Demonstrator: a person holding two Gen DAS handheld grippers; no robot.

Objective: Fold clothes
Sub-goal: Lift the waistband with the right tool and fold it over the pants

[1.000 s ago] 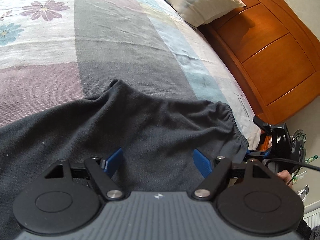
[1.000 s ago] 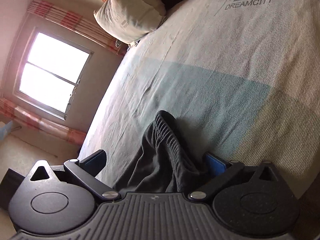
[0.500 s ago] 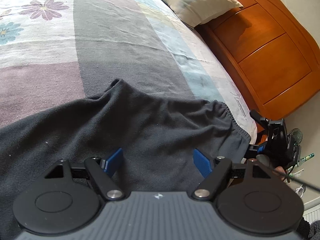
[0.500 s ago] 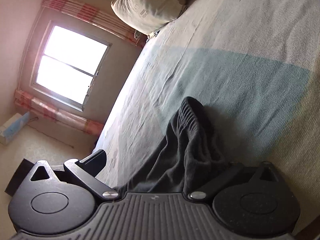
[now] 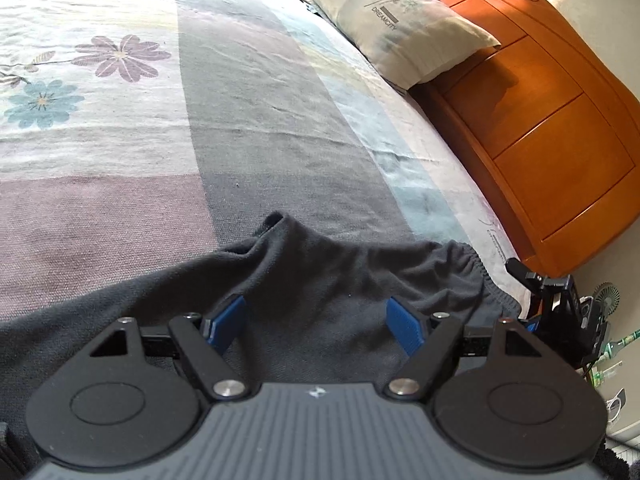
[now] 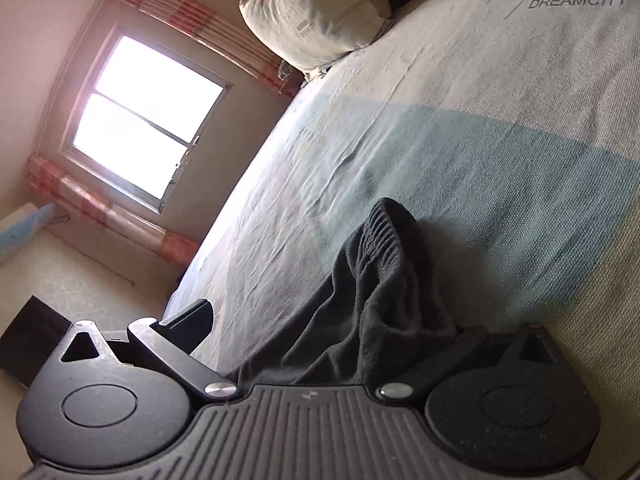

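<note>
The black plastic left tongs (image 5: 316, 320) had blue ribbed pads (image 5: 405, 326), round discs, silver screws and a ridged grey body.

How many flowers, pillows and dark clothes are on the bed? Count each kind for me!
Flowers printed on the sheet: 2, one purple flower and one blue flower
Pillows: 1, the cream pillow
Dark clothes: 1, the dark grey garment
Total: 4
</note>
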